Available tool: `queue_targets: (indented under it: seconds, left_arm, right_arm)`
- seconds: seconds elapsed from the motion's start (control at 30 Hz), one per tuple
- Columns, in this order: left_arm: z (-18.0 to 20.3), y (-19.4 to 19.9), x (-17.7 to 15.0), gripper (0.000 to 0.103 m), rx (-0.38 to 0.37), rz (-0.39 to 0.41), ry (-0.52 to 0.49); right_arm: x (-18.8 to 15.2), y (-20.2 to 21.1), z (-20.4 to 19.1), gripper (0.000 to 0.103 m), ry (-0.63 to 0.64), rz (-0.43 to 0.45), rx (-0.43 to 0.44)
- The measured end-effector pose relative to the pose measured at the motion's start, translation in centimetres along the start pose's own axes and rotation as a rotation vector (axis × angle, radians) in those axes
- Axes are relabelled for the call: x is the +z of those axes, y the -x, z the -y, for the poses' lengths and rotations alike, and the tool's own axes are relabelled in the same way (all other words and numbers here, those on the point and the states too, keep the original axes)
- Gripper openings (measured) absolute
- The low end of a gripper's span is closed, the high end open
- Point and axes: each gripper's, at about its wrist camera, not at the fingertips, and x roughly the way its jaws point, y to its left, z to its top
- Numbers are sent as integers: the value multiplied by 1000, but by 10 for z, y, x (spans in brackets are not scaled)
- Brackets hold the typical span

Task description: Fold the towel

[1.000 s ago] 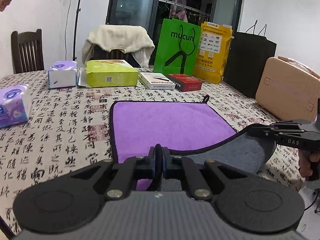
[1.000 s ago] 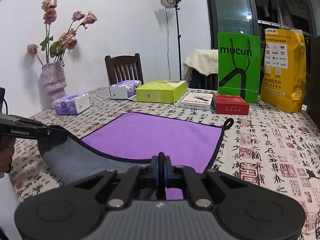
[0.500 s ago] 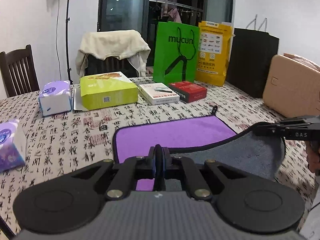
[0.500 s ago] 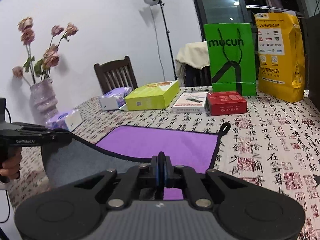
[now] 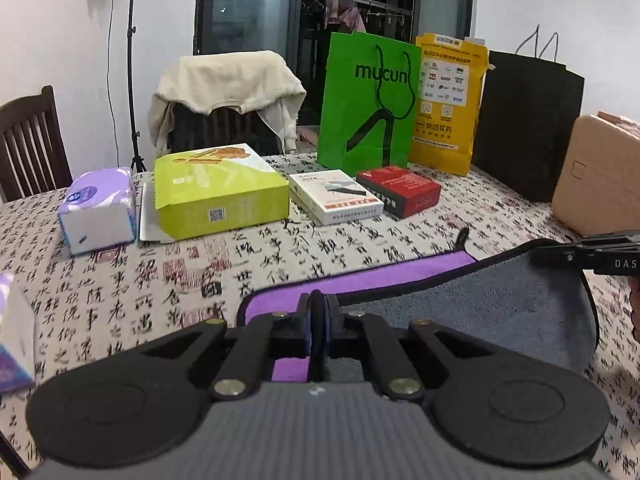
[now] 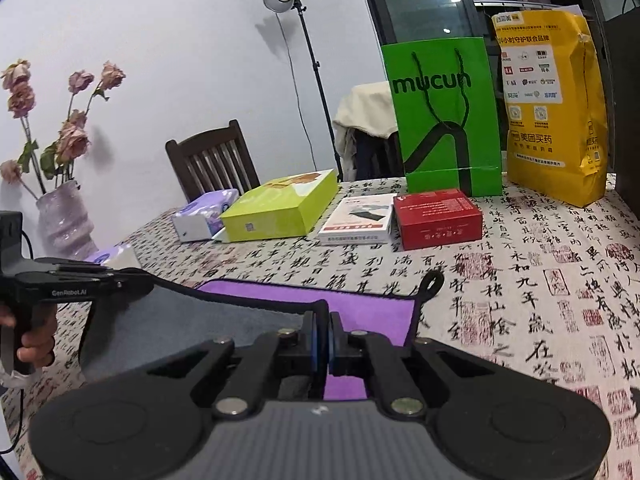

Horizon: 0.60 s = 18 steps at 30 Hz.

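The towel is purple on top and grey underneath, with a black hem, and lies on the patterned tablecloth. Its near edge is lifted and carried over the far part, so the grey underside faces me. My left gripper is shut on the near left corner. My right gripper is shut on the near right corner; it also shows at the right of the left wrist view. The left gripper shows at the left of the right wrist view. The towel's hanging loop lies at the far right corner.
Beyond the towel stand a lime box, a white box, a red box, tissue packs, a green bag, a yellow bag and a black bag. A tan case sits right; a vase left.
Both grippers have carried the held near edge forward toward the far edge. The grey underside now covers more of the purple face, leaving a narrow purple strip showing.
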Motion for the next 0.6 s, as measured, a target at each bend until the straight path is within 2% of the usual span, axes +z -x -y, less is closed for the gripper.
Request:
queue_targets:
  seconds: [0.23,0.6]
  left_arm:
    - [-13,-25,14,7,-5,-8,36]
    - [-26,-68,23,7,-2,-50,41]
  right_arm:
    - [17,-24,17,5,-16,-16,-4]
    - [27,-68,43,5,-68,-73,-16]
